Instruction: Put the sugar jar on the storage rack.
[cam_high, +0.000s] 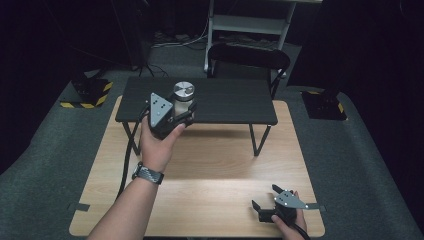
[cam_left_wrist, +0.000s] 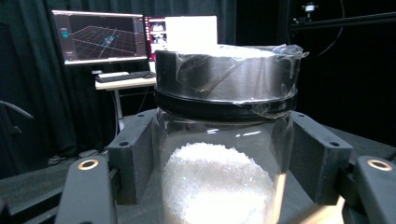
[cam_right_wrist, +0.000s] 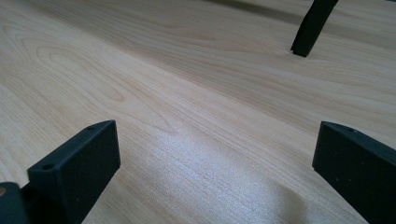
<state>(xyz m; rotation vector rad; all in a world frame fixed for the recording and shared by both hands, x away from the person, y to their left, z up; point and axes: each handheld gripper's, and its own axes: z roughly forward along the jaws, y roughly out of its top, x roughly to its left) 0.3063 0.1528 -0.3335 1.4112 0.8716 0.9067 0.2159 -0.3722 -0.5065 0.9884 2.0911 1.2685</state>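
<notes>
A glass jar (cam_high: 183, 100) with a round metal lid and white grains inside is held in my left gripper (cam_high: 186, 114), lifted at the front left edge of the small black table (cam_high: 225, 102). In the left gripper view the jar (cam_left_wrist: 224, 154) sits between both black jaws, which press on its glass sides; clear film wraps the lid (cam_left_wrist: 226, 74). My right gripper (cam_high: 265, 197) rests low on the wooden table (cam_high: 210, 170) near its front right corner. The right gripper (cam_right_wrist: 215, 158) stands open with bare wood between its jaws.
The black table stands on thin legs (cam_high: 256, 140) on the wooden top. One leg (cam_right_wrist: 312, 25) rises ahead in the right gripper view. A black chair (cam_high: 248, 57) stands behind. Monitors (cam_left_wrist: 100, 35) and a desk sit far off beyond dark curtains.
</notes>
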